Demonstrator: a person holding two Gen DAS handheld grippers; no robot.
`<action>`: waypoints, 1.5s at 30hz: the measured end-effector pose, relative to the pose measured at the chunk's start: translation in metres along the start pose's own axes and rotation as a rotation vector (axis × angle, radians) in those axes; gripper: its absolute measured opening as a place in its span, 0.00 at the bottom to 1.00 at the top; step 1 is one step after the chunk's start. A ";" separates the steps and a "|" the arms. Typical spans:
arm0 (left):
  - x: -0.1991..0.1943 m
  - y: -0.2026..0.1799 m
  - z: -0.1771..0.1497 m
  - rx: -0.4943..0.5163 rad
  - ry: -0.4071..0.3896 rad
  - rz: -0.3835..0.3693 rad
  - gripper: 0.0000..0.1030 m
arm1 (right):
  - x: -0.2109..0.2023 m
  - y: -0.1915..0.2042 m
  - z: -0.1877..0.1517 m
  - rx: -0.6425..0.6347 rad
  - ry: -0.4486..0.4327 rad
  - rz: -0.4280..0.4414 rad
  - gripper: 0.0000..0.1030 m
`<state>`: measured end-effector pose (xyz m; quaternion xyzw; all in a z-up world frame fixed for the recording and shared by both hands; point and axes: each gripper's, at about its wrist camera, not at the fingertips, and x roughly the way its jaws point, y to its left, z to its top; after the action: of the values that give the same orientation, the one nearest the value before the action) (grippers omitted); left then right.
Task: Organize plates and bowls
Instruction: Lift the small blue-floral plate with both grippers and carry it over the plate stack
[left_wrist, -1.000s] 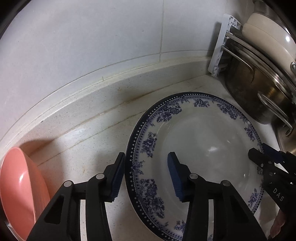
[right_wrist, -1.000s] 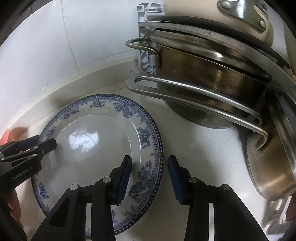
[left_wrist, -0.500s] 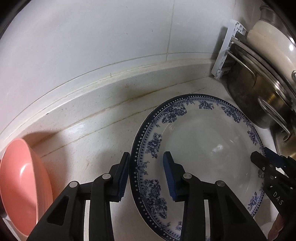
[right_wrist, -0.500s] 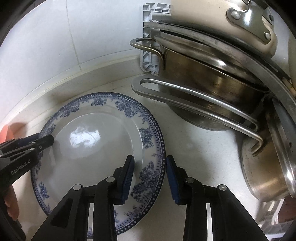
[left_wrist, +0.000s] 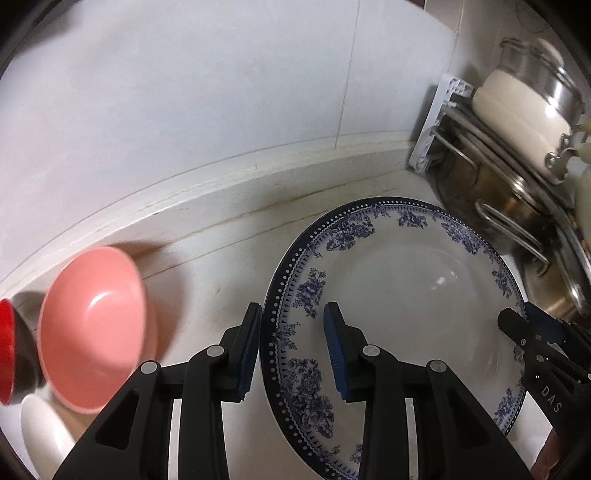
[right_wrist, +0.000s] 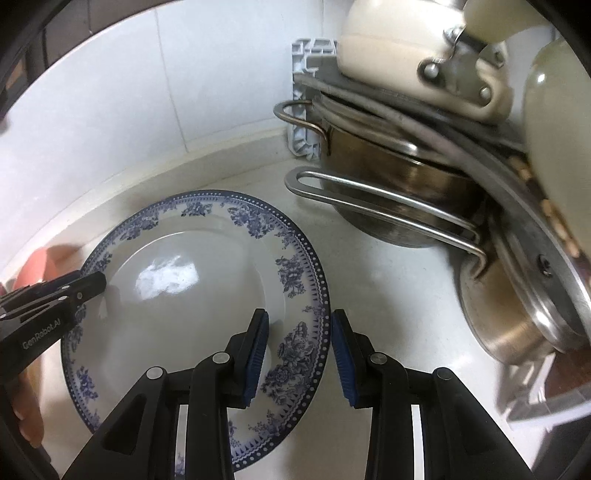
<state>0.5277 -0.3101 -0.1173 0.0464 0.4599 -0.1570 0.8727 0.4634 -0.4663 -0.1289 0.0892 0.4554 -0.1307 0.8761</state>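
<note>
Blue-floral plate tilted above white worktop, one rim in each gripper. Left gripper closing on left rim; right gripper clamped on opposite rim. Pink bowl close left, steel pots crowding right (little side room). Plate's near edge cut off; contact under pads hard to judge.

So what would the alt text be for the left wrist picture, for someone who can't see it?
A handheld left gripper, jaws closing astride the left rim of a blue-and-white floral plate on a pale kitchen counter, while the right gripper straddles the opposite rim. A pink bowl sits left; steel pots are stacked at right.
</note>
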 end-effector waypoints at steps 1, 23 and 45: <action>-0.005 0.001 -0.001 -0.003 -0.004 0.000 0.33 | -0.004 0.001 -0.001 -0.001 -0.004 0.000 0.35; -0.140 0.089 -0.066 -0.111 -0.102 0.047 0.32 | -0.117 0.053 -0.046 -0.080 -0.068 0.051 0.35; -0.263 0.219 -0.193 -0.327 -0.161 0.252 0.32 | -0.214 0.192 -0.126 -0.327 -0.094 0.247 0.35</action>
<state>0.3066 0.0018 -0.0263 -0.0513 0.3988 0.0268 0.9152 0.3073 -0.2177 -0.0178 -0.0050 0.4149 0.0492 0.9085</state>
